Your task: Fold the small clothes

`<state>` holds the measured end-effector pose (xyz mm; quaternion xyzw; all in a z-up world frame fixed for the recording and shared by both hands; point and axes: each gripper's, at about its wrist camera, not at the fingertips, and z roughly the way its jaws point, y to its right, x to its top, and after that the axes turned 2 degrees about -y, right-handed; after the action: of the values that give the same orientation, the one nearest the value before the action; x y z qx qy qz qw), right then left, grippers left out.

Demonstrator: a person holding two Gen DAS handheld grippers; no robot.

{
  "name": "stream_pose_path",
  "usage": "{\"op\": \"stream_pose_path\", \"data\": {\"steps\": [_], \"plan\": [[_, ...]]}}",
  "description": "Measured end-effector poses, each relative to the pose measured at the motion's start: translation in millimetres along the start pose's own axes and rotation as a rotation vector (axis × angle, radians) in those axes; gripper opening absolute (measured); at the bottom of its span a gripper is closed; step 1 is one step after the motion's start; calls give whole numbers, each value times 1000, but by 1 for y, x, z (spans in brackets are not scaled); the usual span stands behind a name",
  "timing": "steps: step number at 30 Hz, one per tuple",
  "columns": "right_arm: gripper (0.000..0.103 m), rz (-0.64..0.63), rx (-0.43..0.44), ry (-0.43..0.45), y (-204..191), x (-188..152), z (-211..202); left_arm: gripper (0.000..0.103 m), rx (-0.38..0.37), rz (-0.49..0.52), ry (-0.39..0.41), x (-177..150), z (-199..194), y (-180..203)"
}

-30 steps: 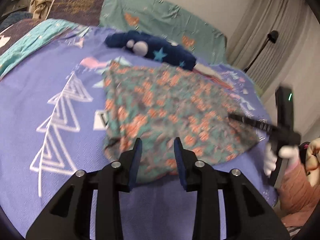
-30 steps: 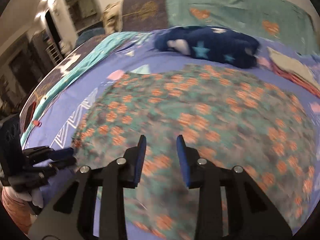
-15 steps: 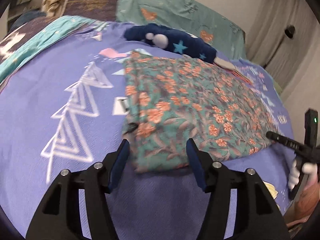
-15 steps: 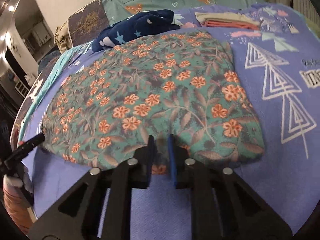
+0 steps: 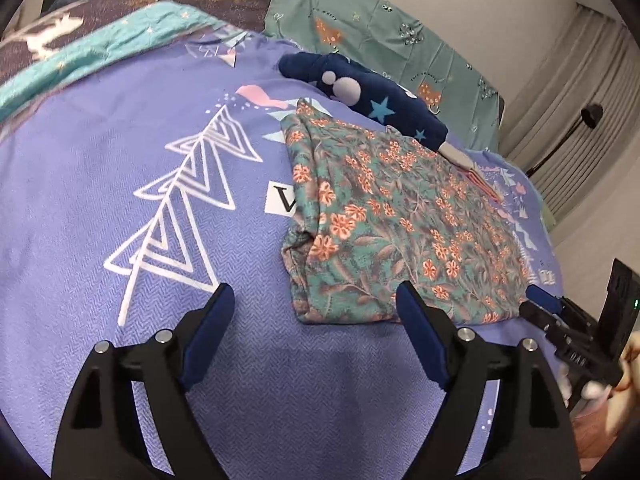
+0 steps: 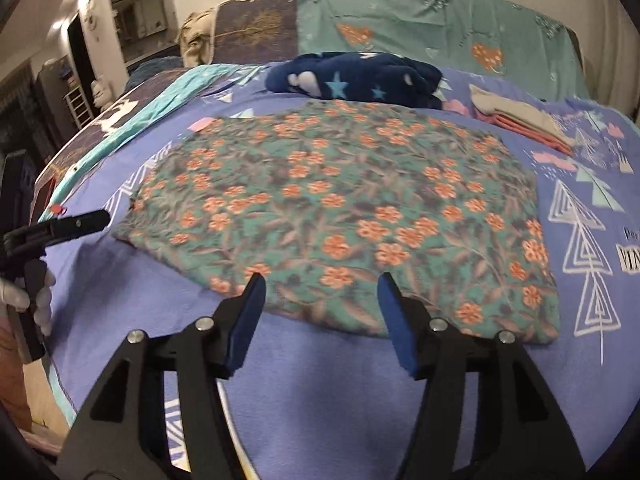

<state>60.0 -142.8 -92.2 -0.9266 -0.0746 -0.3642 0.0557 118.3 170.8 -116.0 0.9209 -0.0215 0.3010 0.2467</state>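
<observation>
A teal garment with orange flowers (image 5: 400,224) lies folded flat on the purple bed cover (image 5: 120,160); it also shows in the right wrist view (image 6: 340,216). My left gripper (image 5: 312,308) is open and empty, just in front of the garment's near left corner. My right gripper (image 6: 320,296) is open and empty, at the garment's near edge. The right gripper also shows at the right edge of the left wrist view (image 5: 560,320), and the left gripper at the left edge of the right wrist view (image 6: 68,224).
A dark blue garment with stars (image 6: 356,76) lies behind the floral one. A folded beige and coral stack (image 6: 524,124) sits at the back right. Teal pillows (image 6: 420,24) line the headboard. A floor lamp (image 5: 588,116) stands by the curtains.
Both grippers have opened wide and let go of the floral garment, which now lies flat. Both have drawn back a little from its near edge.
</observation>
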Motion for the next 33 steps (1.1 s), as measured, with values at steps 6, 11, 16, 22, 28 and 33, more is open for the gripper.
{"op": "stream_pose_path", "data": {"steps": [6, 11, 16, 22, 28, 33], "plan": [[65, -120, 12, 15, -39, 10, 4, 86, -60, -71, -14, 2, 0, -15], [66, -222, 28, 2, -73, 16, 15, 89, -112, -130, -19, 4, -3, -28], [68, -323, 26, 5, -106, 18, 29, 92, -150, -188, -12, 4, -8, -43], [69, -427, 32, -4, -141, 18, 43, 93, -149, -192, -10, 7, -5, -48], [69, -538, 12, 0, -173, 19, 56, 93, -169, -191, -6, 11, -1, -54], [69, -624, -57, 3, -197, 19, 77, 93, -194, -196, -4, 9, 0, -60]]}}
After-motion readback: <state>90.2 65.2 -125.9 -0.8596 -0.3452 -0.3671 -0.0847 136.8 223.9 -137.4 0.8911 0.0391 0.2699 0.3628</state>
